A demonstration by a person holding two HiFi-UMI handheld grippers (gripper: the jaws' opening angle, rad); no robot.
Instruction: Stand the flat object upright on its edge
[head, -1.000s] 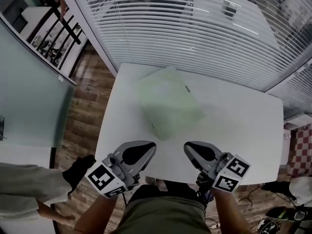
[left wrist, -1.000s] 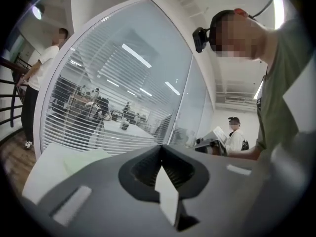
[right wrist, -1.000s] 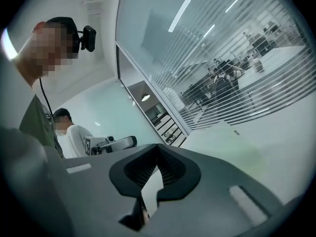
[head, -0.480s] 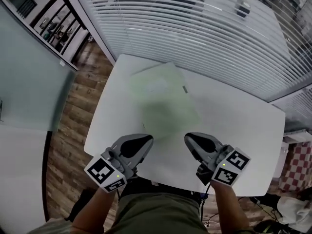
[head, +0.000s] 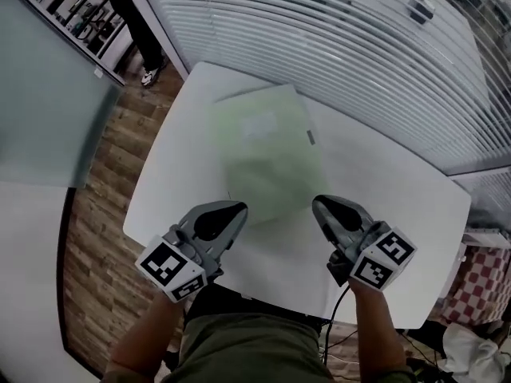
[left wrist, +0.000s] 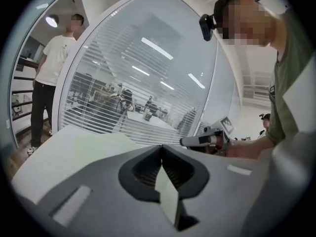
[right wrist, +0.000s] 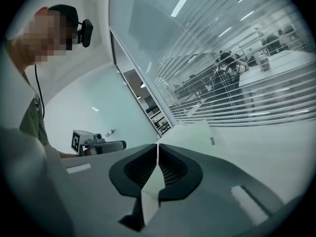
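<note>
A steep downward look at a white table that stands against a glass wall with white slatted blinds. A pale green flat object lies flat on the tabletop, turned slantwise. Its far corner is near the table's far edge and its near corner points toward the person, between the two grippers. Its surface looks washed out and soft here; it may be a thin board or a folder, but the material cannot be told. A small dark tag sits near its right edge.

The left gripper and the right gripper are held low over the near part of the table, one at each side of the object's near corner. In each gripper's own view the two jaws meet tip to tip, with nothing between them. From above, it is unclear whether either tip touches the object or the table.

The grippers and the person's forearms hide much of the table's near edge. At the upper left, on a wooden floor, only the legs of a bystander show, the rest cut off by the frame; the left gripper view shows that person standing beside the glass.
</note>
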